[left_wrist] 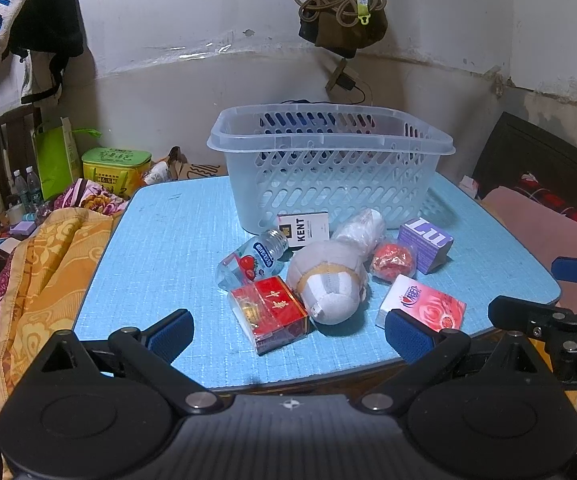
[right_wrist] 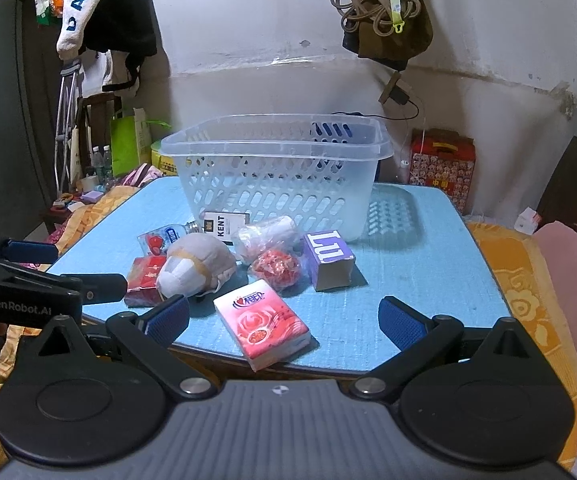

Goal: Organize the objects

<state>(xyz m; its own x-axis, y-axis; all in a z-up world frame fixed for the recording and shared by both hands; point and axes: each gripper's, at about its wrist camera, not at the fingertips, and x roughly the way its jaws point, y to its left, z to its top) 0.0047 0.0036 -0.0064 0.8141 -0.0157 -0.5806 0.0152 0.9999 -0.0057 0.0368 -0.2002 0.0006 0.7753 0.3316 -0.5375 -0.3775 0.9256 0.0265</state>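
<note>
The left gripper (left_wrist: 288, 338) hovers at the table's (left_wrist: 160, 248) near edge with its jaws spread wide and empty; just beyond lie the red box (left_wrist: 272, 314) and grey plush (left_wrist: 330, 286). The right gripper (right_wrist: 284, 322), jaws likewise apart, frames the pink tissue pack (right_wrist: 262, 322). The basket (right_wrist: 276, 172) stands behind the cluster.

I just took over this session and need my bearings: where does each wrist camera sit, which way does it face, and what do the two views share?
Left wrist: on the left gripper, at the table's near edge, facing the wall; its own open fingers frame the red box, and the right gripper shows at right.
Right wrist: on the right gripper, further right, facing the same way; its own open fingers frame the tissue pack, and the left gripper shows at left.
Shared: the basket and the items in front of it.
</note>
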